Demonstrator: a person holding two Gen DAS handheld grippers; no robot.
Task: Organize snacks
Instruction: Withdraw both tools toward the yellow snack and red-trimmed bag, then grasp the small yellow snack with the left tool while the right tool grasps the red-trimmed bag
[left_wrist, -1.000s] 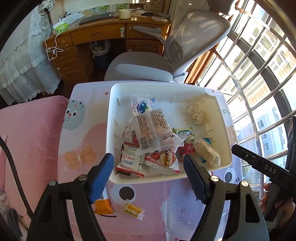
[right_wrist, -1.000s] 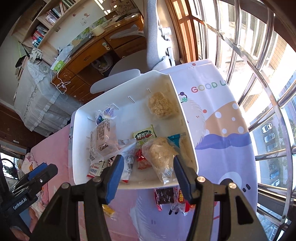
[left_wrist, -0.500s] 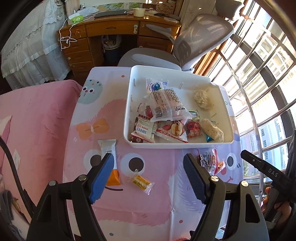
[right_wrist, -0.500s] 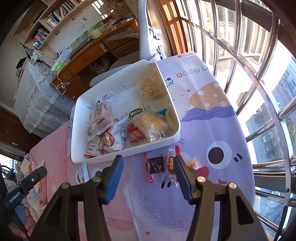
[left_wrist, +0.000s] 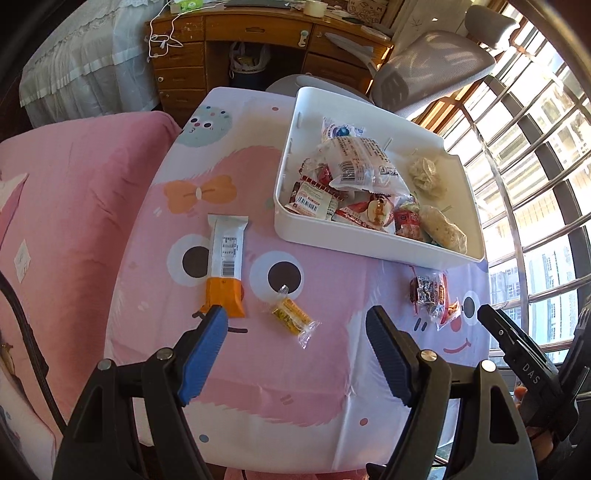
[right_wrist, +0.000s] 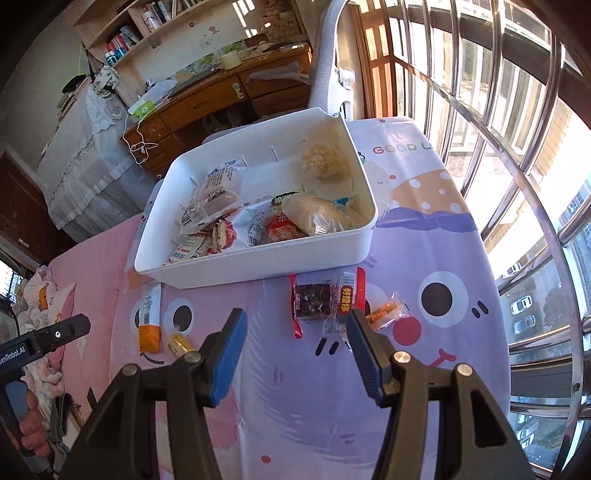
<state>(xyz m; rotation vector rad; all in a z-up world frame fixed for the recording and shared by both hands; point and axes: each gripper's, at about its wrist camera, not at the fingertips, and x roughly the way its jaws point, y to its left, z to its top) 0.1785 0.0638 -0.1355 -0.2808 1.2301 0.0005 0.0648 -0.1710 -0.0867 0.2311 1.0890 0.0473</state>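
Observation:
A white tray (left_wrist: 354, 236) (right_wrist: 255, 264) holding several snack packets sits at the far side of the cartoon-print tablecloth. Loose on the cloth lie a white-and-orange bar (left_wrist: 225, 264) (right_wrist: 149, 317), a small yellow candy (left_wrist: 291, 317) (right_wrist: 179, 343), a dark snack in a red wrapper (right_wrist: 314, 301) (left_wrist: 428, 293) and a small orange candy (right_wrist: 386, 314). My left gripper (left_wrist: 297, 339) hovers open above the yellow candy, its left fingertip over the bar's orange end. My right gripper (right_wrist: 295, 347) hovers open just short of the red-wrapped snack. Neither holds anything.
A grey office chair (left_wrist: 424, 74) and a wooden desk (left_wrist: 240, 40) stand beyond the table. A pink-covered bed (left_wrist: 66, 206) lies to the left. Barred windows (right_wrist: 498, 129) run along the right. The table's near edge (left_wrist: 277, 454) is close below the left gripper.
Both grippers have drawn back from over the tray toward the table's near side. The tray now lies farther away and the loose snacks on the cloth have come into view.

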